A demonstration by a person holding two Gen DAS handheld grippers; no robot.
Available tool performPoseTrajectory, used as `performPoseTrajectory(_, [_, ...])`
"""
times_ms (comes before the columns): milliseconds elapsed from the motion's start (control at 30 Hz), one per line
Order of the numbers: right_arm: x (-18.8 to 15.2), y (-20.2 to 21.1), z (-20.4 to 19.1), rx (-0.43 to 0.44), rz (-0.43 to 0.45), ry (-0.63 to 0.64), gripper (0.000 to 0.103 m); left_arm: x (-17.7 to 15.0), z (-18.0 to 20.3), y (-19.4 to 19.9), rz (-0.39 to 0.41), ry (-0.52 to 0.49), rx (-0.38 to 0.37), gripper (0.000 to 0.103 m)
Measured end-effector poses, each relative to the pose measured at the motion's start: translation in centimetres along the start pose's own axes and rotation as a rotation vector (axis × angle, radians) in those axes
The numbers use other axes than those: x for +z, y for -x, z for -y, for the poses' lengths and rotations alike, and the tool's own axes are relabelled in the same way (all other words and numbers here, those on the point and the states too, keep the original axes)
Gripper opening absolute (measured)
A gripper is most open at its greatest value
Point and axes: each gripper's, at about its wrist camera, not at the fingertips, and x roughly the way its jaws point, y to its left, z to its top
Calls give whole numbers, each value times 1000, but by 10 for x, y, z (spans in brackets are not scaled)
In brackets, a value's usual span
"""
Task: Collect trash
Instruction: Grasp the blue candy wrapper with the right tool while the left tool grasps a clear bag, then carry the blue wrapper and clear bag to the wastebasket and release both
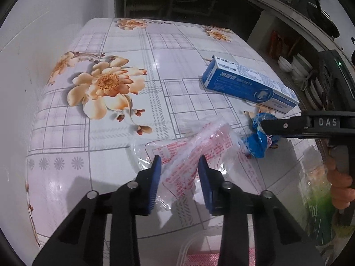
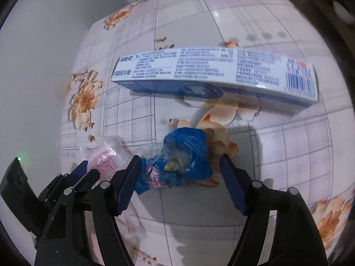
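Right gripper (image 2: 180, 173) straddles blue wrapper (image 2: 186, 153).

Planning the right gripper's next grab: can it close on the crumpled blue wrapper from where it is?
Probably yes. The right gripper is open with the crumpled blue wrapper between its fingers; nothing blocks it, though the clear plastic bag lies close beside.

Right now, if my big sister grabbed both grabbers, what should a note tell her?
Left gripper: open, straddling the clear plastic bag with red print, not squeezing.
Right gripper: open around the crumpled blue wrapper, not closed.
The long blue-and-white cardboard box lies untouched beyond the wrapper on the flowered tablecloth.
Done: nothing lifted.
Left: close on both pieces, then fetch the box. No bin is visible.
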Motion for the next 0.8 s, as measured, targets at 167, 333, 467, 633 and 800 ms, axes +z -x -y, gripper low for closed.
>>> performPoseTrajectory(167, [-4,-1,-3,-47,22,40,52,2,-1,1,13,1,18,21])
performPoseTrajectory(333, [-7,-1,0,-52,41,46,36,3,-9,6,33,44,14,16])
performPoseTrajectory(467, [-10,2,7,-28,48,33,30,3,-14,15,59,81,2,15])
performPoseTrajectory(633, [-17,17,11,5,95,18,28,3,-14,36,115,102,-1,14])
performPoseTrajectory(800, [-25,46,16,51,164,9,28,2,-9,67,185,111,-11,14])
